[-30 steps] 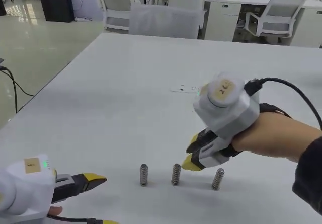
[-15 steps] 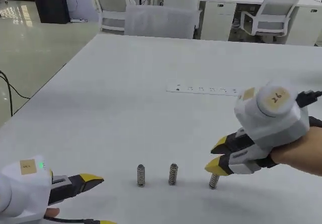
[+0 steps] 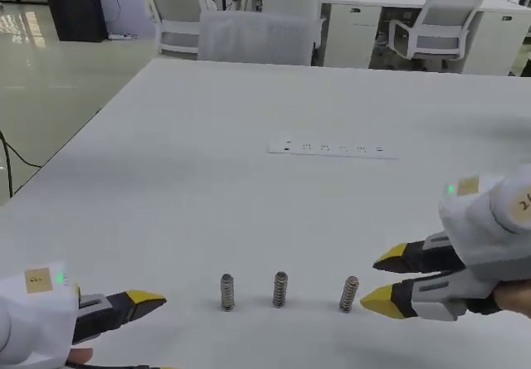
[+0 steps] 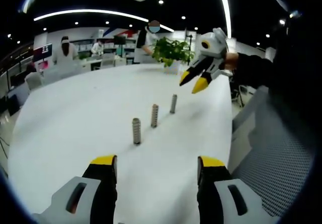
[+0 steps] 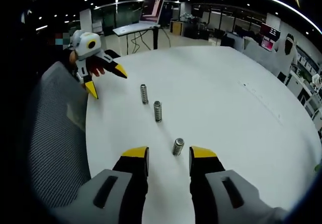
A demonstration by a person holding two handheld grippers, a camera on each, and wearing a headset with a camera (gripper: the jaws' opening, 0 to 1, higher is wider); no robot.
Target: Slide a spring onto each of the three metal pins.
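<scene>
Three springs standing in a row on a white table, seen from the head and from both grippers.

Spring A stands just ahead of the jaws of the right gripper. In the right gripper view it lies in line with the gap between the two yellow tips, nearer the right-hand tip, and no contact is visible. Spring B and spring C follow in a line leading away from these jaws. All three are upright, with clear gaps between them. The coils hide whatever lies inside, so the pins cannot be made out with certainty.

The right jaws are parted to a moderate gap and hold nothing.

The jaws of the left gripper are spread wide and are likewise empty. Spring C is the nearest to them, well ahead of the tips and slightly toward the left-hand jaw. Springs B and A recede beyond it, and the right gripper hangs past the far end of the row.

A white power strip lies flat on the table, well beyond the springs as seen from both pairs of jaws. Office chairs stand past the far edge of the table.
</scene>
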